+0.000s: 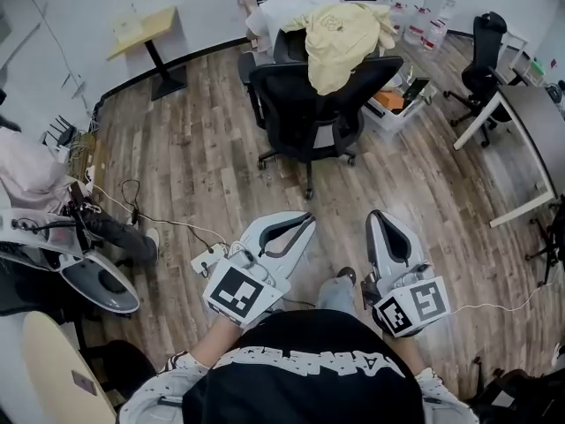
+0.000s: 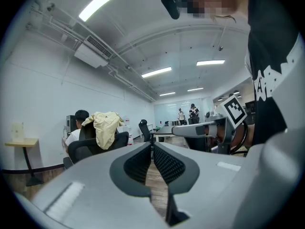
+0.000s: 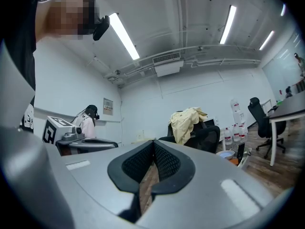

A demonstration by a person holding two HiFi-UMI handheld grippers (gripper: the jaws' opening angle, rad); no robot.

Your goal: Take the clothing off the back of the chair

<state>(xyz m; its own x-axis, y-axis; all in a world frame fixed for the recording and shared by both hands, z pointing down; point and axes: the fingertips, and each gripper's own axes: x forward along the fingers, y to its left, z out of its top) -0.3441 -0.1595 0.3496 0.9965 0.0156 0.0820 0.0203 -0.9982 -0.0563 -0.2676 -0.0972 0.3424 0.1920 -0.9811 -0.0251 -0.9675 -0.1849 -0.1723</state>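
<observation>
Both grippers level, near: left gripper (image 1: 296, 225) and right gripper (image 1: 385, 222) pressed together, empty. Crumpled yellow clothing (image 1: 344, 35) drapes black mesh chair (image 1: 309, 104), far.

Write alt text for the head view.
A pale yellow garment drapes over the back of a black office chair across the wood floor. The left gripper and right gripper, both shut and empty, point toward it.

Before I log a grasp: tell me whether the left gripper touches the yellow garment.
Apart. The head view shows open floor between the left gripper and the yellow garment.
</observation>
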